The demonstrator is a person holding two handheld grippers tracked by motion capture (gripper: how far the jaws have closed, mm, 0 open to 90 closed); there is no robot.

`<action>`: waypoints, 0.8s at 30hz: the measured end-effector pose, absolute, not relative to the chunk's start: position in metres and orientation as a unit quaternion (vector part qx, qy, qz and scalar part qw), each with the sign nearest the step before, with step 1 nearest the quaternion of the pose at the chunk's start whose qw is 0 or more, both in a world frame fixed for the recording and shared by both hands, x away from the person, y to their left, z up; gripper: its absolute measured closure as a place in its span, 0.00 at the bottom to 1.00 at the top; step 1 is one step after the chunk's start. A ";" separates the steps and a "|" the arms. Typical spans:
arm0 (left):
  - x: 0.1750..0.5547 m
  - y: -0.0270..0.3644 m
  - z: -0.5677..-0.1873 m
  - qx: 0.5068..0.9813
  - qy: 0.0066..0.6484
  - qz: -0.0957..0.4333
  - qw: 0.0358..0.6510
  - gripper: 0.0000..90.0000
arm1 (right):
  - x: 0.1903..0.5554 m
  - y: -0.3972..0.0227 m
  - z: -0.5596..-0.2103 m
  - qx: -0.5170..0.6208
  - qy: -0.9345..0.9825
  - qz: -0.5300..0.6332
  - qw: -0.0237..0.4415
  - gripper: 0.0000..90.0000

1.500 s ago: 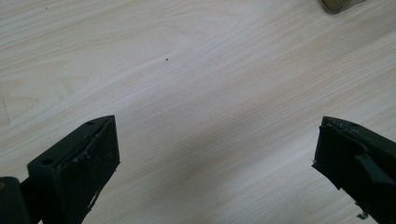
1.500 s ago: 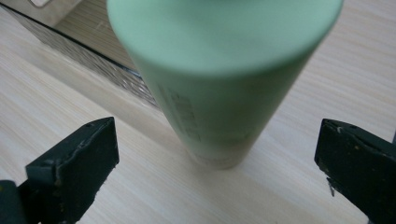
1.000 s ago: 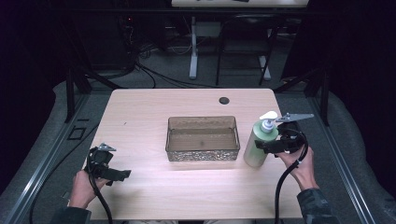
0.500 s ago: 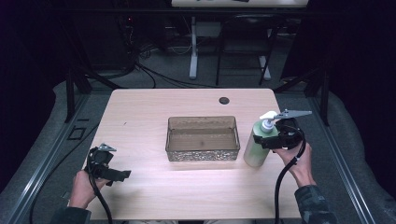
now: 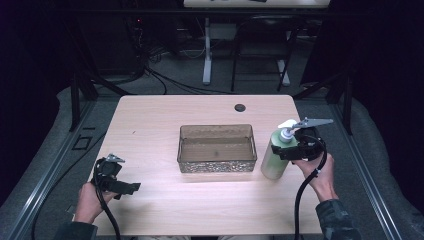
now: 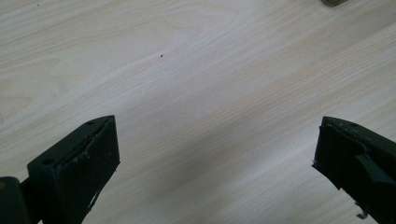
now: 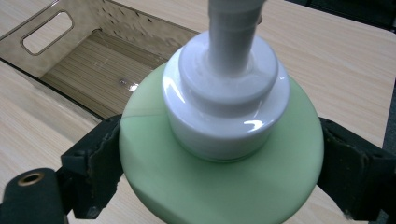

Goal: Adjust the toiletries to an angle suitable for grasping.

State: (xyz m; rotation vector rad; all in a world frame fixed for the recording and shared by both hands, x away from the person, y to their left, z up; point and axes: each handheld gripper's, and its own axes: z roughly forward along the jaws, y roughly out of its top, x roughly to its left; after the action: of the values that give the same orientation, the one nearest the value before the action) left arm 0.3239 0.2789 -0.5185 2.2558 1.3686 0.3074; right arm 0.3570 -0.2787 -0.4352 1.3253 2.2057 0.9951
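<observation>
A pale green pump bottle (image 5: 273, 161) with a white pump head stands upright on the table, right of the bin. My right gripper (image 5: 286, 150) comes at it from the right. Its jaws have just been closing, with the bottle between them. In the right gripper view both pads (image 7: 100, 163) press the sides of the bottle (image 7: 219, 186) just under the white collar. My left gripper (image 5: 128, 188) rests low over the front left of the table. It is open wide (image 6: 215, 158), with bare wood between the jaws.
A clear brownish bin (image 5: 215, 128) with cut-out handles sits empty mid-table, its near corner just left of the bottle (image 7: 56, 42). A black cable hole (image 5: 240, 107) lies near the table's far edge. Dark floor and desk legs lie beyond.
The right gripper's jaws have drawn in against the green bottle, which still stands in the same spot. The left hand has kept still.
</observation>
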 end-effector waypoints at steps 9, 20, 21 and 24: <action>0.323 0.278 -0.518 0.825 0.499 0.113 0.242 0.00 | 0.348 -0.275 -0.435 0.478 0.782 0.351 0.193 0.12; 0.323 0.279 -0.518 0.825 0.499 0.113 0.241 0.00 | 0.336 -0.269 -0.435 0.485 0.779 0.348 0.194 0.12; 0.323 0.279 -0.518 0.825 0.498 0.113 0.243 0.00 | 0.335 -0.268 -0.434 0.486 0.778 0.348 0.193 0.12; 0.323 0.279 -0.517 0.824 0.498 0.113 0.244 0.00 | 0.332 -0.267 -0.434 0.488 0.777 0.347 0.193 0.12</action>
State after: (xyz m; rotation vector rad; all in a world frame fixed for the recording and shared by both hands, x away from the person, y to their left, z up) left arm 0.3232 0.2791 -0.5174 2.2505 1.3609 0.3098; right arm 0.3320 -0.2666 -0.4343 1.3696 2.1804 0.9732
